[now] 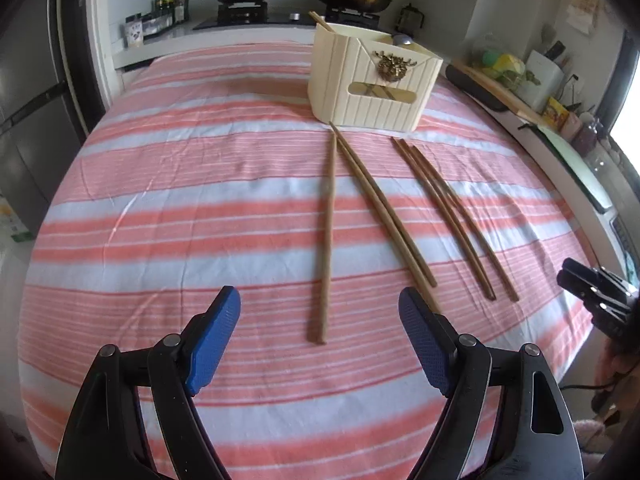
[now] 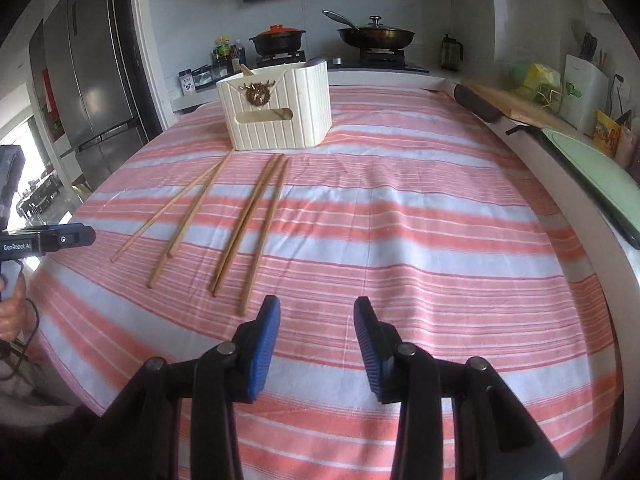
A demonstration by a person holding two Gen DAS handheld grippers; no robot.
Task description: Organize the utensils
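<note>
While both tools hover above the pink-and-white striped cloth (image 1: 180, 184), we hold nothing in either. Our left gripper (image 1: 320, 334) has its blue pads (image 1: 214, 340) spread wide, empty, with the near end of a single chopstick (image 1: 326, 240) lying on the cloth between them in the left wrist view. Our right gripper (image 2: 316, 344) is likewise parted, though less widely, with only bare cloth between its fingers.

Six loose chopsticks (image 2: 248, 220) lie on the cloth, running from just in front of the cream ribbed utensil holder (image 1: 372, 80) back toward us. In the left wrist view we see the single one, then a pair (image 1: 384, 208) whose far end is almost touching the holder's base, then three more (image 1: 456, 216) to the right. At least one further chopstick (image 1: 320, 21) stands tilted inside the holder's rear compartment. The holder bears a brass ornament (image 2: 258, 92) on its front. Behind it a stove (image 2: 332, 58) carries a black pot (image 2: 278, 38) with an orange lid and a lidded pan (image 2: 376, 34).
</note>
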